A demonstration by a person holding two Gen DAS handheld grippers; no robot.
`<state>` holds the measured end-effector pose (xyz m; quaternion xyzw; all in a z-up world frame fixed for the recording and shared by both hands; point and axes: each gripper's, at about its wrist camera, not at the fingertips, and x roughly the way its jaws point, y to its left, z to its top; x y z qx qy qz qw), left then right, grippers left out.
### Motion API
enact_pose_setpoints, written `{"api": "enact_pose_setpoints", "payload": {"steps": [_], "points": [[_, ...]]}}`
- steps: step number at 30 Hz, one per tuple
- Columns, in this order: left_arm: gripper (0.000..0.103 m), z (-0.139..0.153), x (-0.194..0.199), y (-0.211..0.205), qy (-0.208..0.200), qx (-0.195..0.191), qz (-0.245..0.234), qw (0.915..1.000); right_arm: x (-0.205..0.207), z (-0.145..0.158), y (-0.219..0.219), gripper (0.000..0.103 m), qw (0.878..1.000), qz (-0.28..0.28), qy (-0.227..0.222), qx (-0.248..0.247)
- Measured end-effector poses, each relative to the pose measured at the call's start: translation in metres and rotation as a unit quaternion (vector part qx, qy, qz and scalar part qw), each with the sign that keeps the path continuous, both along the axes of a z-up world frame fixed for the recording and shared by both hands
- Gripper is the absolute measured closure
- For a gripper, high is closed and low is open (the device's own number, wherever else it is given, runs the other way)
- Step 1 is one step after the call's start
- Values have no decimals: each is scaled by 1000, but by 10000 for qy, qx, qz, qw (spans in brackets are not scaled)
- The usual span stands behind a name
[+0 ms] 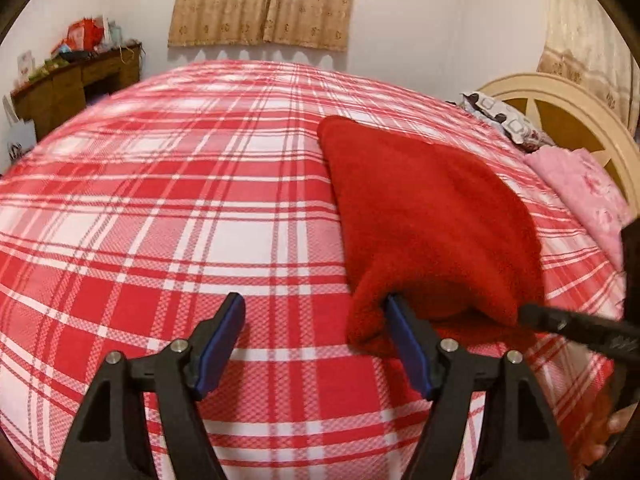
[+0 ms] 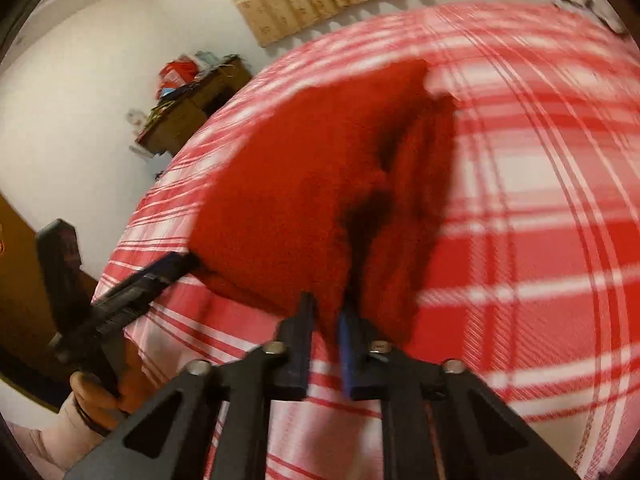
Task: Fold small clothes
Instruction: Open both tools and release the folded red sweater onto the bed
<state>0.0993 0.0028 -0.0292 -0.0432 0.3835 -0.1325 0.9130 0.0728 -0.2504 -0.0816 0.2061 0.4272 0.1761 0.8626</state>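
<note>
Over the plaid bedsheet (image 1: 168, 208), left tool (image 1: 316, 308) gapes wide — right tool (image 2: 326, 308) pinches the red garment (image 2: 304, 168).

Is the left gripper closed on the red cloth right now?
No, the left gripper stands open, with only one finger against the edge of the red cloth.

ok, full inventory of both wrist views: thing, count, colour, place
cloth: 1, red, on bed, near edge lifted
bed sheet: 1, red-white plaid, covers bed
pillow: 1, patterned, at headboard
blanket: 1, pink, by headboard
headboard: 1, cream and brown, right
curtain: 1, beige, back wall
desk: 1, brown, cluttered, left wall
left gripper: 1, black with blue pads, open, one finger at cloth edge
right gripper: 1, same, shut on cloth
hand: 1, holds left gripper
</note>
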Motion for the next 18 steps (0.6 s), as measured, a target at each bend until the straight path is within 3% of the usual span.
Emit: {"api": "enact_pose_setpoints", "payload": {"steps": [1,3,5,9,10,11,12,13,16,18], "points": [[29,0,0,5,50,-58,-57,10000,-1,-3,-10,99,9995,-61,48,292],[30,3,-1,9,63,-36,-125,9999,-4,-2,-17,99,9990,-94,118,422],[31,11,-2,16,12,0,-153,9999,-10,10,-14,97,10000,26,-1,33],[28,33,6,37,-119,-473,-79,9988,-15,49,-21,85,9976,-210,-454,-488],[28,39,11,36,-213,-488,-19,9986,-13,60,-24,65,9950,-422,-658,-622],[28,42,16,33,-285,-457,12,9985,-12,69,-25,38,9928,-538,-829,-678],[28,44,20,29,-330,-402,15,9986,-9,76,-25,28,9909,-600,-975,-705],[28,45,29,19,-341,-272,-15,9990,-3,84,-21,25,9882,-636,-1176,-748],[28,38,43,-8,-312,145,-143,9993,19,93,1,26,9826,-571,-1384,-1102],[28,31,45,-22,-297,375,-197,9987,33,90,19,43,9759,-552,-1336,-1637]]}}
